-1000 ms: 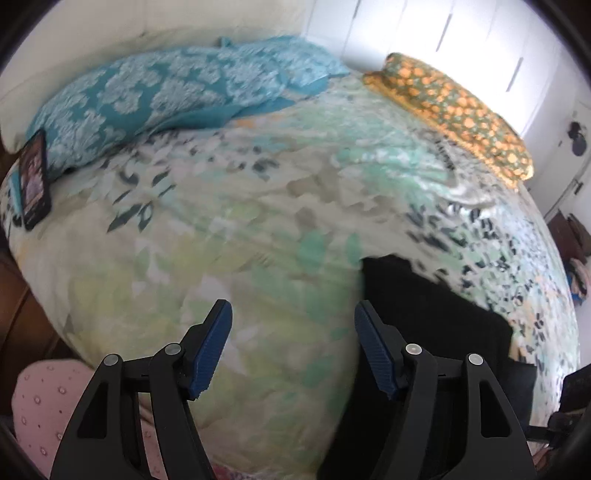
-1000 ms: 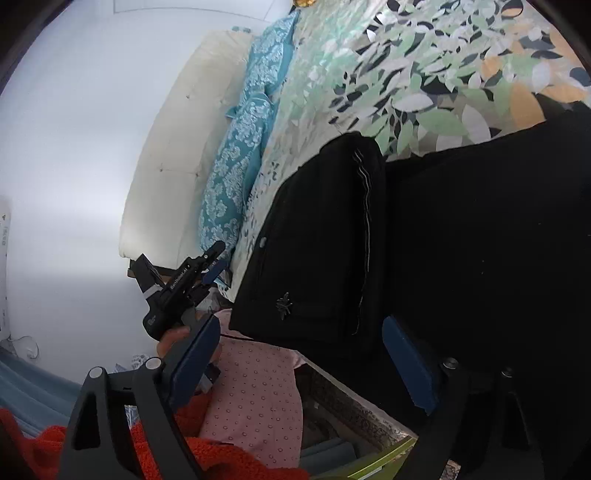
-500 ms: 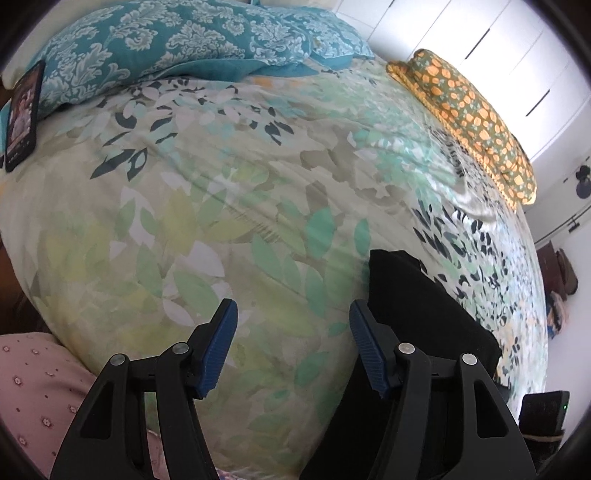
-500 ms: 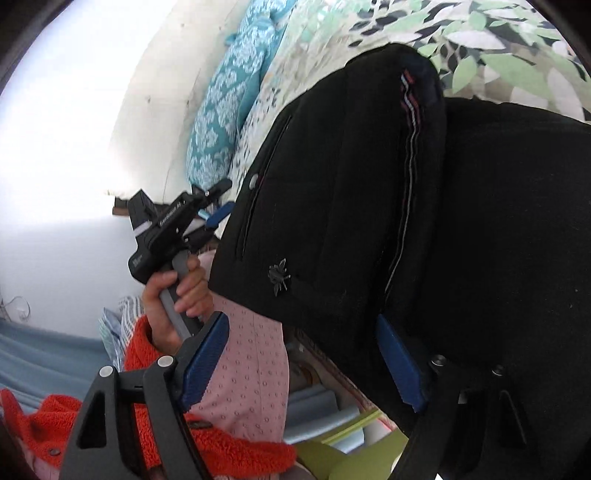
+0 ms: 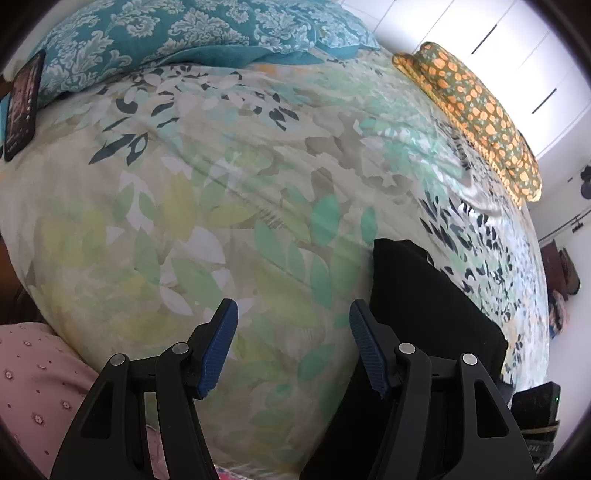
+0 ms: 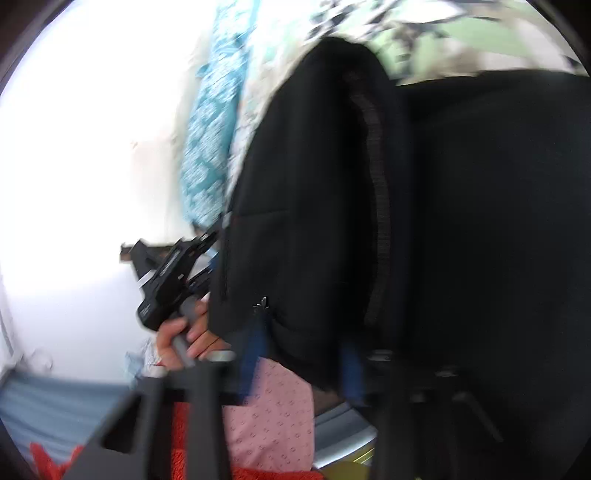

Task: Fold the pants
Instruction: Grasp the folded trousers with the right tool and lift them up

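Fingers first: the right gripper (image 6: 303, 354) has just been closing, and its blue pads (image 6: 255, 347) now pinch the near edge of the black pants (image 6: 461, 229), a fold of dark cloth caught between them. That view is blurred, so the exact bite on the fabric is hard to read, but the cloth clearly sits between the pads.

Over on the left gripper (image 5: 293, 345), the fingers are spread with nothing between them, only the leafy bedspread (image 5: 229, 206) below. Its right finger (image 5: 364, 343) sits just beside the pants' left edge; whether it touches I cannot tell.

The pants (image 5: 424, 306) lie on the near right part of the bed, a dark slab reaching away from the near edge. In the right wrist view a bunched section with a thin side stripe (image 6: 380, 206) stands left of a flatter dark panel.

Far across the bed there's a teal patterned pillow (image 5: 192, 33) at the left and an orange-dotted one (image 5: 476, 110) at the far right. A phone (image 5: 20, 107) rests at the far left edge beside the teal pillow. The person's hand (image 6: 188, 336) grips the left gripper's handle, with pink dotted fabric (image 6: 273, 417) and a red sleeve (image 6: 192, 443) near.
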`<state>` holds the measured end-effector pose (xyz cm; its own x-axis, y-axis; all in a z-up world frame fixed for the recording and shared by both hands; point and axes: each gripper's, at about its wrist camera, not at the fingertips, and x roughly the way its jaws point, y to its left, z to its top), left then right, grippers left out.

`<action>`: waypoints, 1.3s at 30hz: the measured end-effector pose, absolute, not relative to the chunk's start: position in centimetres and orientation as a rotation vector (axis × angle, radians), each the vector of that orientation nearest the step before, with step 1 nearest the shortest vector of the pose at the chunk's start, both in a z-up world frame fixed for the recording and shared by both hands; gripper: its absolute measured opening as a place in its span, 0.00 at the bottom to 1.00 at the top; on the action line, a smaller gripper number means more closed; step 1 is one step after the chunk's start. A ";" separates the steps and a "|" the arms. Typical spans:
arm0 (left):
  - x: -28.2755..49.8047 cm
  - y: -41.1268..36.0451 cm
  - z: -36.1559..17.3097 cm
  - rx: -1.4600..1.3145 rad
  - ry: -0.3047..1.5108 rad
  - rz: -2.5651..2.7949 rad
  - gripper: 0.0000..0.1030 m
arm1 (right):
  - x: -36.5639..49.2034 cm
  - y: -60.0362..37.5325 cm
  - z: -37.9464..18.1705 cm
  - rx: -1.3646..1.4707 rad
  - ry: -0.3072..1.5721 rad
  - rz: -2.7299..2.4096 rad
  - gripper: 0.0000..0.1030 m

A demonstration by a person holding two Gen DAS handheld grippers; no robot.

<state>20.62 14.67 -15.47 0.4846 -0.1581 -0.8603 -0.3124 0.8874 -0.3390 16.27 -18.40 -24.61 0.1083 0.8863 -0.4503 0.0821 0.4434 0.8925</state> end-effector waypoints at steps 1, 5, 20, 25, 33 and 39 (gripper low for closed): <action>20.7 14.6 -15.6 -0.494 1.077 0.097 0.63 | 16.1 -18.5 -24.0 0.937 1.324 0.748 0.20; 20.7 14.4 -15.5 -0.480 1.080 0.092 0.63 | 15.4 -19.5 -19.0 0.893 1.205 0.792 0.19; 20.3 12.4 -14.7 -0.400 1.070 0.037 0.63 | 12.4 -26.0 -9.4 0.547 1.113 0.664 0.18; 20.0 11.0 -14.3 -0.340 1.068 -0.006 0.63 | 11.2 -29.0 -11.6 0.534 1.145 0.572 0.18; 18.7 7.1 -13.2 -0.216 1.058 -0.124 0.63 | 9.7 -32.6 -16.2 0.497 1.171 0.490 0.18; 17.6 3.1 -13.2 -0.073 1.073 -0.226 0.63 | 9.0 -34.4 -20.8 0.634 1.203 0.451 0.26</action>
